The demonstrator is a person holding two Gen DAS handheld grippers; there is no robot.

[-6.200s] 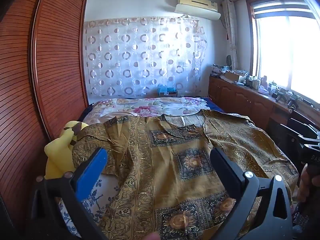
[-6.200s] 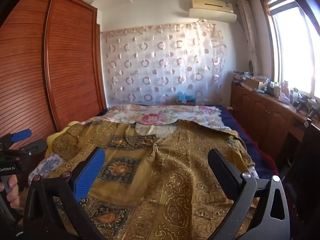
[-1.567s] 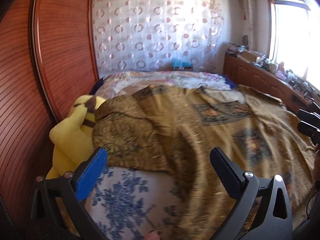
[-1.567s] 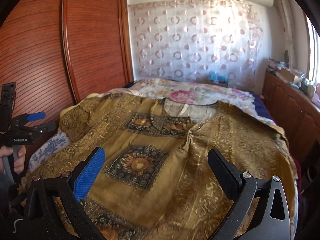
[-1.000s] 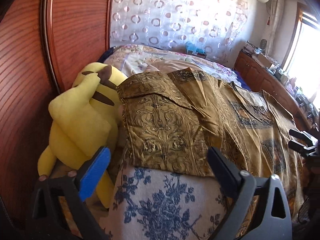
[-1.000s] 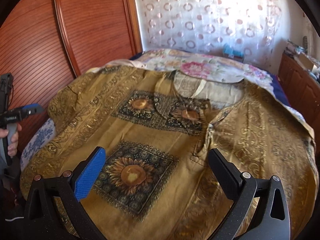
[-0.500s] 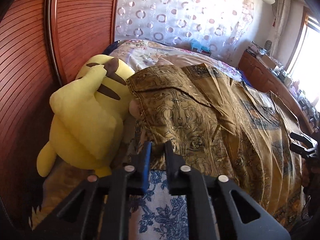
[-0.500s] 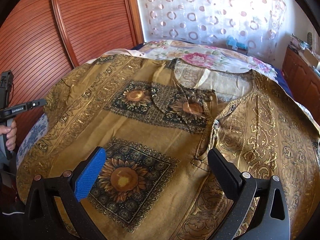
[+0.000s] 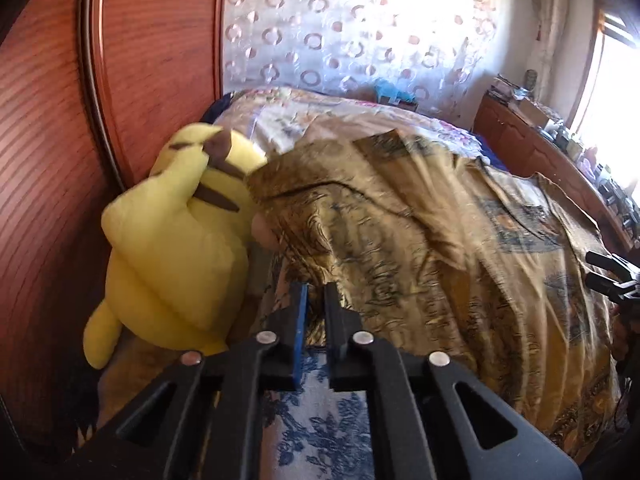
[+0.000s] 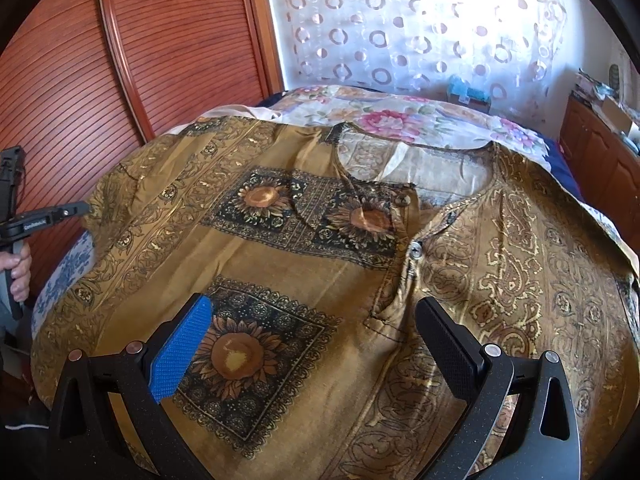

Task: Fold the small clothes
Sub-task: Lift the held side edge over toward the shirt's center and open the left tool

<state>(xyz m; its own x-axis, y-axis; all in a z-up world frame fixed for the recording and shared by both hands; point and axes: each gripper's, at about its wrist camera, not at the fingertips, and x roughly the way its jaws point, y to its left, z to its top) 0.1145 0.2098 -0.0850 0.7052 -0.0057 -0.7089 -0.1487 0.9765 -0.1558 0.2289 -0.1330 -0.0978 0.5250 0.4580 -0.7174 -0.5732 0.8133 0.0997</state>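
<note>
1. Left gripper (image 9: 316, 300) reaches forward, low over the bed's left edge, its fingers pinched together on the sleeve hem of the gold patterned shirt (image 9: 420, 248).
2. The shirt (image 10: 320, 248) lies spread face up across the bed (image 10: 400, 116), neckline toward the far curtain (image 10: 400, 20).
3. Right gripper (image 10: 312, 328) hovers level above the shirt's lower front, its fingers wide apart around nothing, a sunflower panel between them.
4. A yellow plush toy (image 9: 172, 248) leans beside the sleeve, against the wooden wardrobe door (image 9: 152, 60).
5. In the right wrist view, the person's left hand (image 10: 18, 272) grips the handle at the bed's left side.
</note>
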